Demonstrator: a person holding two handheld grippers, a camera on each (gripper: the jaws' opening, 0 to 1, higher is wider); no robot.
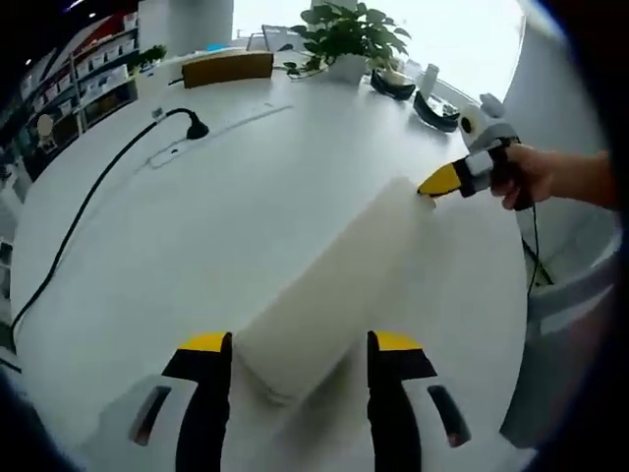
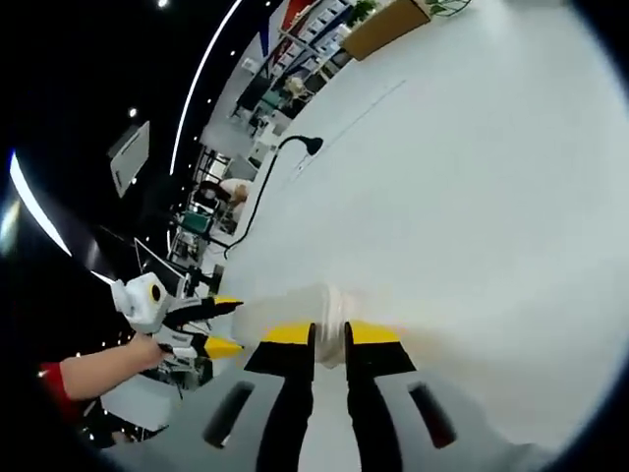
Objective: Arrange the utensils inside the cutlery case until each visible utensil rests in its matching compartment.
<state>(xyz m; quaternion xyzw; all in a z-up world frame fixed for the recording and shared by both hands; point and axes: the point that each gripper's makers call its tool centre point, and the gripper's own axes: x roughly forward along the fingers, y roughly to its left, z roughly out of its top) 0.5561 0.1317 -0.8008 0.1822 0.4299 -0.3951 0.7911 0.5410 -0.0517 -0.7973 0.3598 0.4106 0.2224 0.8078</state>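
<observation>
A long white cutlery case (image 1: 334, 285) lies closed on the white table (image 1: 197, 226), and no utensils show. My left gripper (image 1: 300, 344) stands open, its yellow-tipped jaws on either side of the case's near end. At the far end, my right gripper (image 1: 429, 190) is held by a hand (image 1: 536, 177) and pinches the case's corner. In the right gripper view, my right gripper (image 2: 329, 334) has its jaws nearly together on the blurred edge of the case (image 2: 285, 310). The left gripper (image 2: 228, 325) straddles the other end at the left.
A black cable with a plug (image 1: 192, 126) runs across the table's far left. A potted plant (image 1: 349, 39), a wooden box (image 1: 228, 67) and dark objects (image 1: 432, 108) stand along the far edge. The table's edge curves down the right side (image 1: 521, 324).
</observation>
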